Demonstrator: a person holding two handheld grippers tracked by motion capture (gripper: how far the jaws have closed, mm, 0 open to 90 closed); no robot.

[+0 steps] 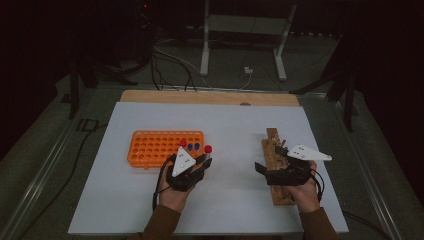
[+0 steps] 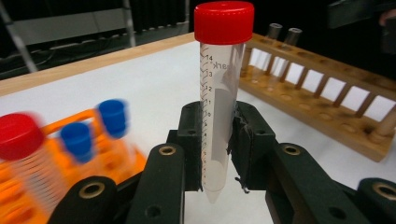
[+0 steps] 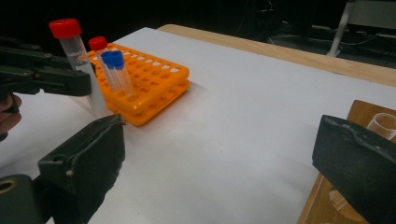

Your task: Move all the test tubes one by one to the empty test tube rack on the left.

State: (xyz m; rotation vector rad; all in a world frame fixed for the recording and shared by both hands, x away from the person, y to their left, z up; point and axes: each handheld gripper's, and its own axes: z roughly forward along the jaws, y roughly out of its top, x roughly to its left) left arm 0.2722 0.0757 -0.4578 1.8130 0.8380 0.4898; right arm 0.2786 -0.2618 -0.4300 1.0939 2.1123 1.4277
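White counter (image 1: 225,200) below, orange rack (image 1: 155,148) to the left, wooden rack (image 1: 277,165) to the right. The left claw (image 2: 215,154) pinches a red-capped tube (image 2: 219,93) upright, clear of the counter, just beside the orange rack's near corner. The right claw (image 3: 219,154) stands spread and empty over the wooden rack. Best bet: keep the tube vertical, line its tip over a free hole, lower straight, then release.

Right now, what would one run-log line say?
left gripper: shut on red-capped tube | right gripper: jaws open, holding nothing | orange rack: three tubes
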